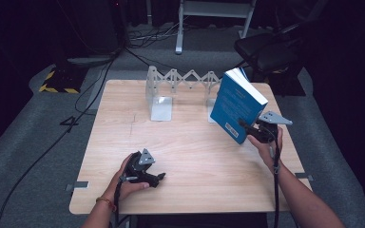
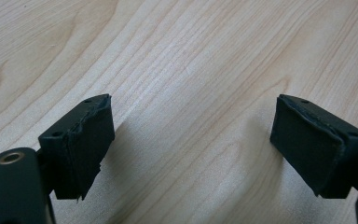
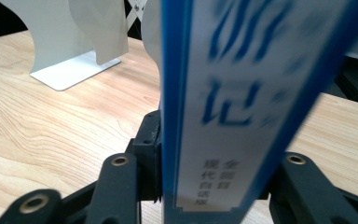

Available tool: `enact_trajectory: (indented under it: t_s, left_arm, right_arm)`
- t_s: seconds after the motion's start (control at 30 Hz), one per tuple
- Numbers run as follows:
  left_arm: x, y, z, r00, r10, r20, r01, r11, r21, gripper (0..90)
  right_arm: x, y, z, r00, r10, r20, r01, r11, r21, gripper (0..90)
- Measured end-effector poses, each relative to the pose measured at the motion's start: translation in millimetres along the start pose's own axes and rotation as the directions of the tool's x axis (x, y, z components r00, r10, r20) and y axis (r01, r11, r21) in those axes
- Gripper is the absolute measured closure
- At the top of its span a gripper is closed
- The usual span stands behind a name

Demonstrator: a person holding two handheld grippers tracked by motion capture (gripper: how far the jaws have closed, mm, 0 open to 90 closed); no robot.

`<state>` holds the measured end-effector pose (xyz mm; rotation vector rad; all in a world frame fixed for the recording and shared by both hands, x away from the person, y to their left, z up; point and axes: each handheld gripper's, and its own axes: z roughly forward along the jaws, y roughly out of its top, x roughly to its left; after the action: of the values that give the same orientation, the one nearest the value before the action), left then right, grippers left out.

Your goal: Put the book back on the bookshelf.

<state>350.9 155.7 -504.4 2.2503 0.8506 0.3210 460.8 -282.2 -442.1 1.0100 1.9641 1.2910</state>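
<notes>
One blue book (image 1: 237,103) clamped in your right tongs (image 1: 253,129), raised tilted over counter (image 1: 185,156) right side, just beside expanding white bookend rack (image 1: 180,88). Slotting into rack remains. Your left tongs (image 1: 158,177) rest low on counter, jaws wide apart, holding nothing.

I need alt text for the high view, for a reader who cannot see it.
The right gripper holds a blue book tilted above a light wooden table, near a white expandable metal book rack. The left gripper rests open near the table's front edge.
</notes>
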Motion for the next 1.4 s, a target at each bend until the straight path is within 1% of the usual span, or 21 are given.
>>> enact_trajectory:
  t_s: [0.03,0.13,0.17,0.27,0.37,0.4,0.5,0.53,0.67,0.7,0.83,0.9,0.93,0.97,1.0,1.03,1.1,1.17,1.27,1.3,1.4]
  left_arm:
    - [0.0,0.0,0.0,1.0000,0.000,0.000,0.000,1.0000,0.000,13.9]
    - [0.1,0.0,0.1,1.0000,0.000,0.001,0.000,1.0000,-0.001,13.9]
    - [0.0,0.1,0.2,1.0000,0.000,0.003,0.000,1.0000,0.000,13.8]
    - [-0.3,0.4,0.3,1.0000,0.001,0.003,-0.001,1.0000,0.001,13.8]
    - [-0.3,0.5,0.4,1.0000,0.000,0.003,0.000,1.0000,0.001,13.8]
    - [-0.3,0.5,0.4,1.0000,0.000,0.003,0.000,1.0000,0.001,13.8]
    - [-0.3,0.5,0.4,1.0000,0.000,0.004,0.000,1.0000,0.001,13.8]
    - [-0.4,0.5,0.5,1.0000,-0.002,0.006,0.002,1.0000,0.001,13.8]
    - [-0.4,0.5,0.5,1.0000,-0.001,0.007,0.001,1.0000,0.001,13.7]
    - [-0.2,0.5,0.6,1.0000,0.001,0.009,-0.001,1.0000,0.002,13.7]
    - [-0.3,0.6,0.6,1.0000,0.003,0.009,-0.003,1.0000,0.003,13.7]
    - [-0.7,0.5,0.6,1.0000,0.000,0.006,0.000,1.0000,0.001,13.8]
    - [-0.7,0.5,0.6,1.0000,0.000,0.007,0.000,1.0000,0.001,13.8]
    - [-0.4,0.6,0.6,1.0000,0.003,0.009,-0.003,1.0000,0.002,13.8]
    - [-0.4,0.6,0.6,1.0000,0.003,0.009,-0.003,1.0000,0.002,13.8]
    - [-0.5,0.6,0.6,1.0000,0.003,0.008,-0.003,1.0000,0.002,13.8]
    - [-1.2,0.5,0.4,1.0000,0.001,0.003,-0.001,1.0000,0.001,14.1]
    - [-1.1,0.5,0.4,1.0000,0.000,0.004,0.000,1.0000,0.001,14.1]
    - [-1.0,0.6,0.5,1.0000,0.001,0.006,-0.001,1.0000,0.002,14.0]
    - [-1.0,0.7,0.6,1.0000,0.001,0.006,-0.001,1.0000,0.002,14.0]
    - [-0.7,1.0,0.7,1.0000,0.005,0.007,-0.005,1.0000,0.004,13.9]
  right_arm:
    - [0.3,-1.7,1.4,1.0000,-0.004,0.002,0.004,1.000,-0.007,59.3]
    - [0.0,-4.8,2.6,0.9999,0.016,-0.003,-0.016,0.999,-0.029,60.9]
    - [0.3,-5.2,3.3,0.9996,0.027,0.005,-0.027,0.999,-0.036,61.1]
    - [1.7,-5.1,10.0,0.9991,0.039,0.017,-0.038,0.998,-0.057,61.5]
    - [6.1,-0.2,20.0,0.9983,0.044,0.039,-0.042,0.997,-0.064,61.6]
    - [7.5,1.8,22.7,0.9981,0.039,0.048,-0.036,0.997,-0.066,61.6]
    - [9.5,3.6,28.1,0.9972,0.048,0.057,-0.044,0.997,-0.068,61.6]
    - [11.1,5.3,32.3,0.9964,0.048,0.070,-0.043,0.997,-0.068,61.6]
    - [14.6,6.7,35.2,0.9947,0.057,0.086,-0.051,0.996,-0.069,61.3]
    - [17.1,7.0,35.7,0.9943,0.044,0.097,-0.037,0.997,-0.069,60.8]
    - [17.0,6.6,33.5,0.9948,0.043,0.092,-0.038,0.998,-0.050,57.9]
    - [15.7,2.9,29.4,0.9962,0.039,0.078,-0.036,0.999,-0.029,52.0]
    - [12.5,-4.0,25.0,0.9979,0.029,0.057,-0.029,1.000,-0.003,49.9]
    - [12.5,-4.0,25.0,0.9979,0.029,0.057,-0.029,1.000,-0.003,49.9]
    - [9.7,-9.0,22.2,0.9989,0.023,0.040,-0.023,1.000,0.009,48.9]
    - [8.3,-11.4,21.2,0.9993,0.020,0.032,-0.020,1.000,0.010,51.1]
    - [6.0,-18.1,18.7,0.9999,0.012,0.005,-0.012,1.000,0.010,59.3]
    - [6.5,-23.1,18.9,0.9999,0.004,0.012,-0.004,1.000,0.006,60.7]
    - [6.1,-22.2,19.8,0.9998,0.018,0.003,-0.018,1.000,0.004,61.2]
    - [6.8,-21.7,20.3,0.9999,0.007,0.010,-0.007,1.000,0.001,61.3]
    - [10.9,-19.9,23.2,0.9987,0.026,0.043,-0.026,1.000,-0.006,61.7]
